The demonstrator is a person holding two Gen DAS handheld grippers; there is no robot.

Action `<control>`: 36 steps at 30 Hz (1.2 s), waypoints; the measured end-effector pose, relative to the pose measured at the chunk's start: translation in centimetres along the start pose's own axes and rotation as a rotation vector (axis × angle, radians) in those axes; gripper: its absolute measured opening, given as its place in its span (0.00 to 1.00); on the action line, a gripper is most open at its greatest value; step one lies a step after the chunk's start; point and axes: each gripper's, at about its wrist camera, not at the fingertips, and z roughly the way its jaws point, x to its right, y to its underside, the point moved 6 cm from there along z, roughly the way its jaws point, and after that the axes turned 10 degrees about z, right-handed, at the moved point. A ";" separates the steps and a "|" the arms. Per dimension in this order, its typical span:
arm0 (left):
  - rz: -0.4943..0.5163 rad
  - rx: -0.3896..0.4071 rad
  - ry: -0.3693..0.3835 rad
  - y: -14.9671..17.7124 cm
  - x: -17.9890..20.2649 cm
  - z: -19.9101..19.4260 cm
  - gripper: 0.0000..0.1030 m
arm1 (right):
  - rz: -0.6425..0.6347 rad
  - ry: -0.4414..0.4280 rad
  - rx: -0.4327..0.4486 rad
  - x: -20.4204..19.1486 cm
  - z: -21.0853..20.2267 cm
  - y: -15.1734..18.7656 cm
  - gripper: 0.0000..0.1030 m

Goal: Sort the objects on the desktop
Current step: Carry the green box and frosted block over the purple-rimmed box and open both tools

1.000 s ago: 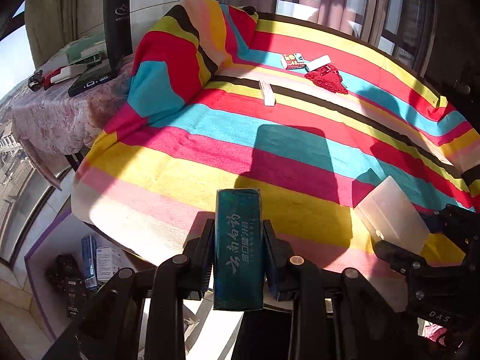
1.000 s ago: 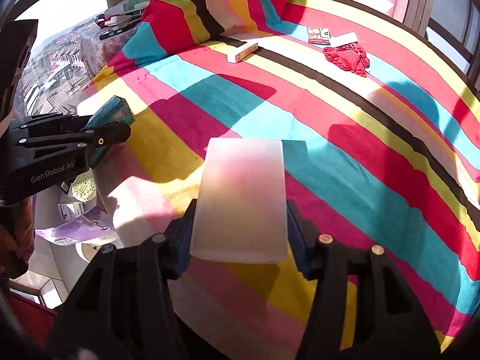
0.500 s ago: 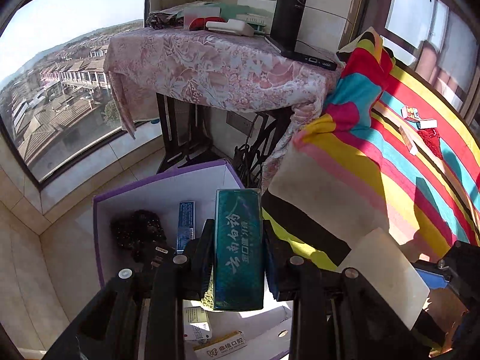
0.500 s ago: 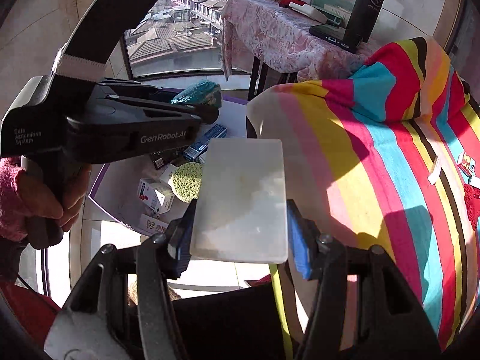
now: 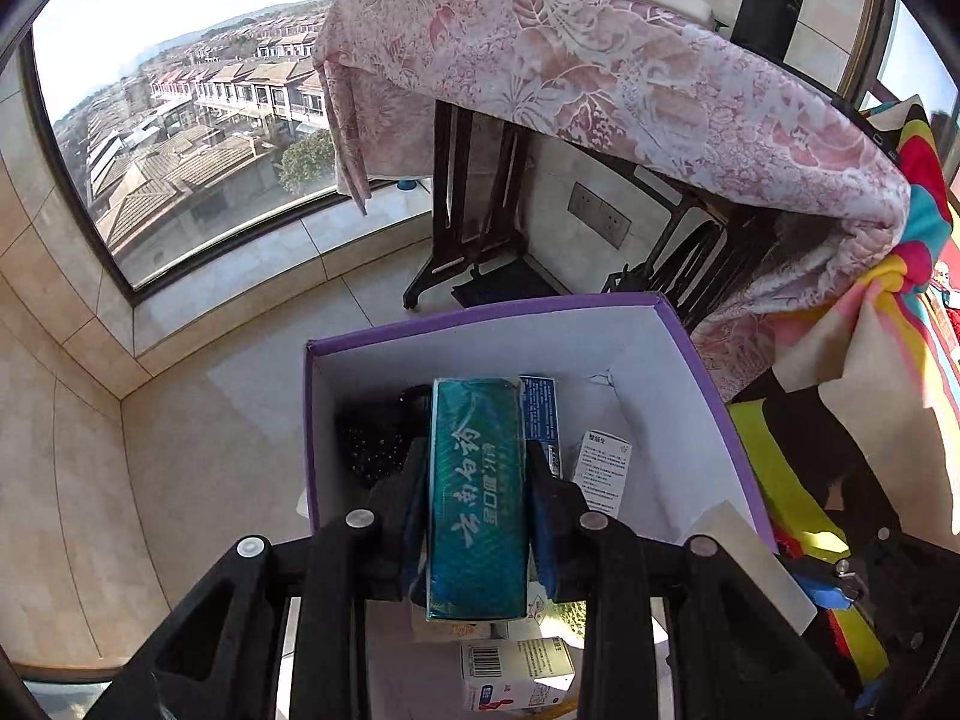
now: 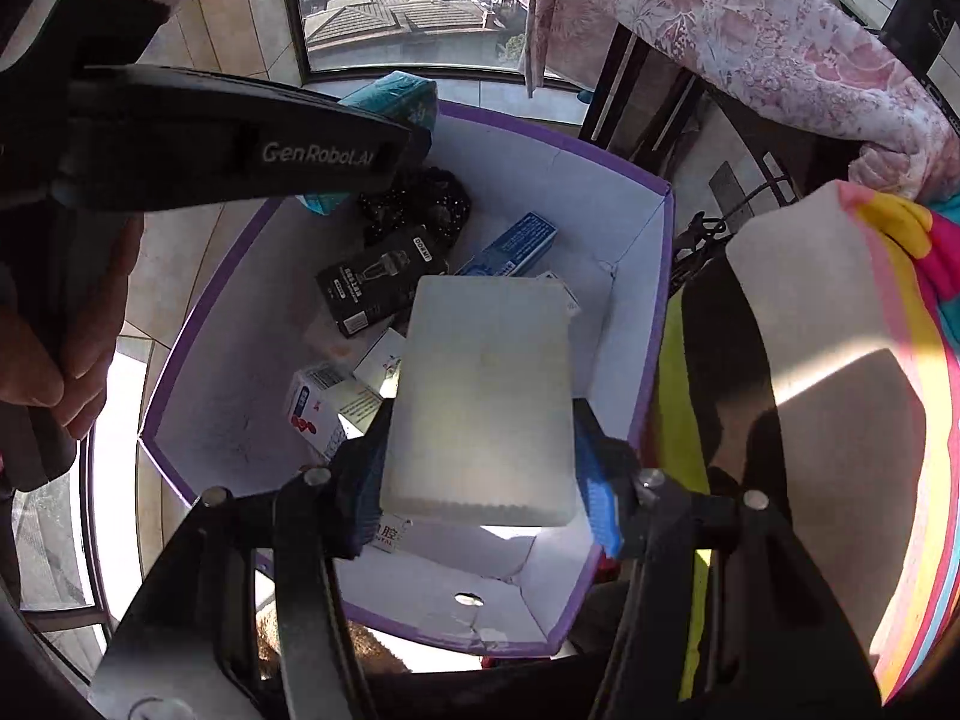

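Note:
My left gripper [image 5: 477, 468] is shut on a teal toothpaste box [image 5: 477, 498] and holds it above the purple-rimmed white box [image 5: 480, 315] on the floor. My right gripper [image 6: 480, 450] is shut on a flat translucent white plastic case [image 6: 480, 396] and holds it above the same box [image 6: 651, 276]. In the right wrist view the left gripper's black body [image 6: 240, 144] reaches in from the left, the teal box's end [image 6: 399, 99] showing past it. The white case's corner also shows in the left wrist view [image 5: 750, 564].
The box holds a black carton [image 6: 375, 282], a blue carton [image 6: 510, 249], a dark sparkly lump [image 6: 420, 201] and small white cartons [image 6: 315, 411]. A side table with a pink floral cloth [image 5: 630, 78] stands behind it. The striped tablecloth's edge [image 6: 900, 360] hangs at the right.
Both grippers swung left off the striped table and down toward the floor box, each still holding its object. The box now fills the middle of both views.

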 end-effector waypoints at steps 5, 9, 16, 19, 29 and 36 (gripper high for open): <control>0.006 -0.003 -0.013 -0.2 -0.4 0.2 0.29 | 0.016 0.005 -0.033 -0.3 2.3 -0.8 0.56; 0.000 -0.008 -0.003 -0.5 -0.5 0.6 0.30 | 0.048 0.007 -0.045 0.1 3.1 -1.3 0.56; -0.026 0.024 -0.003 -1.4 -0.2 -0.2 0.83 | 0.089 -0.026 -0.044 0.5 2.7 -2.0 0.84; -0.043 0.025 0.002 -1.9 -0.2 -0.7 0.83 | 0.095 -0.038 -0.037 0.3 2.4 -2.1 0.84; -0.034 0.016 -0.024 -4.2 0.7 -3.3 0.83 | 0.149 -0.126 0.010 1.1 -0.3 -3.2 0.84; 0.041 0.131 0.034 -9.7 7.6 -8.8 0.83 | 0.318 -0.347 0.175 7.5 -10.5 -5.2 0.82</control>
